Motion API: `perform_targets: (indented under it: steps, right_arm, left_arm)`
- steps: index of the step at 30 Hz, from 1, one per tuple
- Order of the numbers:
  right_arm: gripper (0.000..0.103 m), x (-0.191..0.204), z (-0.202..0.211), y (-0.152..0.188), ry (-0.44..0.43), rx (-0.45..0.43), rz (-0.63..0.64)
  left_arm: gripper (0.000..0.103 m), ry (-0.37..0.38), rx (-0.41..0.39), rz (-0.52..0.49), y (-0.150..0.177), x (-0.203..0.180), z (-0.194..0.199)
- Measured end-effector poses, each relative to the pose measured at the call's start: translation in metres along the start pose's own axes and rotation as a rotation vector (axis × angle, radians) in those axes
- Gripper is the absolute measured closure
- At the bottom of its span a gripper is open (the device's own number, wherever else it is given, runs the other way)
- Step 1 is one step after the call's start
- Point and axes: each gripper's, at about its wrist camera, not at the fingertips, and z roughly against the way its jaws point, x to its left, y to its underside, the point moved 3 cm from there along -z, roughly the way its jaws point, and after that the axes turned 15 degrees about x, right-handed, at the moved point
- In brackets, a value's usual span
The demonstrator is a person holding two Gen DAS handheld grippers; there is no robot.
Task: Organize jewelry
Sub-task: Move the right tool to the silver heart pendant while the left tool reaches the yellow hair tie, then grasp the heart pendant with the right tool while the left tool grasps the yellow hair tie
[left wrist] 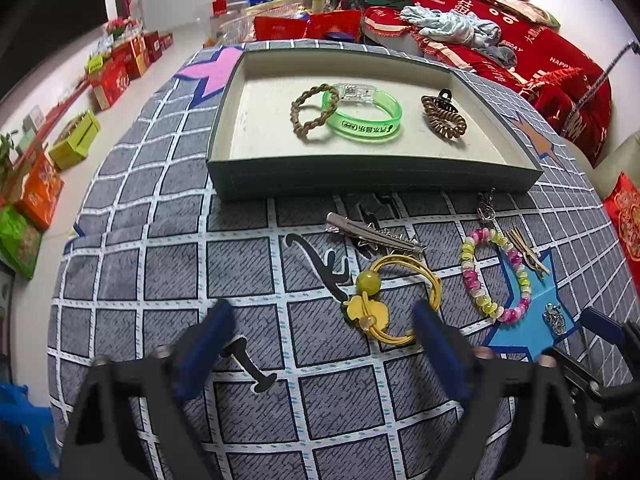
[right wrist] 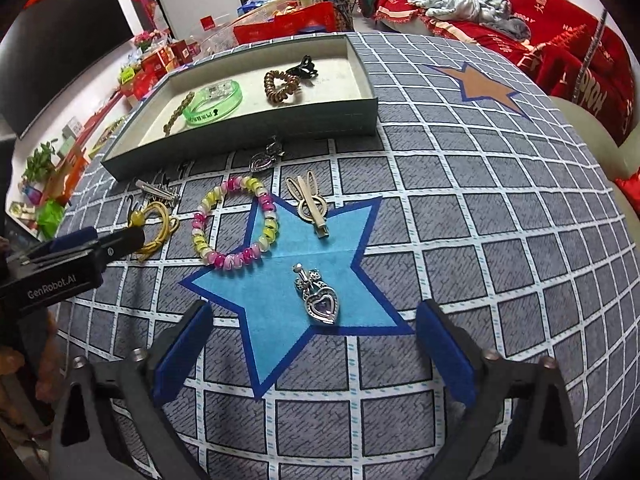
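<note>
Left tool (left wrist: 322, 334): fingers spread wide, holding nothing, low over the grey grid-patterned tabletop (left wrist: 168, 248). Just ahead of its right finger lies a yellow cord bracelet (left wrist: 394, 300) with a round green bead and a yellow flat charm.

Right tool (right wrist: 314, 340): also wide open and empty, straddling the near tip of a light-blue star patch (right wrist: 280, 320). On the star, between the fingers, a silver heart pendant (right wrist: 318, 296) with a bow top and a purple stone.

Farther on, a beaded bracelet (right wrist: 236, 222), pink, yellow and white glassy beads, lies half on the star. Beside it to the right, a pale rabbit-ear hair clip (right wrist: 310, 202). Left of the beads, a silver alligator clip (left wrist: 372, 234). A second silver pendant (right wrist: 264, 158) sits just before the tray wall.

Beyond, a shallow dark-green tray (left wrist: 360, 182) with cream lining holds a braided brown bracelet (left wrist: 314, 112), overlapped by a translucent green wristband (left wrist: 362, 116), and apart to the right a bronze spiral hair tie (left wrist: 444, 118) touching a black claw clip (left wrist: 445, 95).
</note>
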Motion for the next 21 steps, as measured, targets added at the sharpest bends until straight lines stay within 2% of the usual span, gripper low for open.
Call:
perform_targets:
  steps: [2, 3, 4, 6, 9, 12, 16, 19, 21]
  right_arm:
    - [0.015, 0.001, -0.001, -0.001, 0.017, -0.006, 0.004]
    - [0.019, 0.001, 0.0, -0.002, 0.03, -0.012, 0.01]
    - [0.027, 0.002, 0.0, -0.002, 0.039, -0.015, 0.015]
    - [0.036, 0.003, 0.001, -0.004, 0.048, -0.015, 0.025]
    - [0.045, 0.005, 0.0, -0.006, 0.066, -0.012, 0.036]
    - [0.059, 0.006, 0.001, -0.006, 0.085, -0.012, 0.04]
    - [0.084, 0.006, 0.002, -0.005, 0.079, -0.017, 0.036]
    - [0.084, 0.002, 0.004, -0.003, 0.033, -0.021, 0.007]
    - [0.084, -0.003, 0.006, -0.002, -0.005, -0.022, -0.015]
  left_arm:
    - [0.008, -0.007, 0.002, -0.021, 0.0, -0.004, 0.0]
    - [0.011, -0.011, 0.0, -0.03, 0.001, -0.006, 0.0]
    - [0.017, -0.023, -0.005, -0.041, 0.001, -0.009, 0.0]
    - [0.02, -0.043, -0.008, -0.066, 0.001, -0.012, -0.001]
    - [0.036, -0.042, -0.016, -0.095, 0.002, -0.018, 0.001]
    - [0.059, -0.035, -0.022, -0.119, 0.004, -0.022, 0.003]
    - [0.06, -0.017, -0.024, -0.131, 0.005, -0.023, 0.004]
    - [0.06, 0.038, -0.021, -0.116, 0.008, -0.02, 0.006]
    - [0.06, 0.048, -0.023, -0.11, 0.008, -0.017, 0.007]
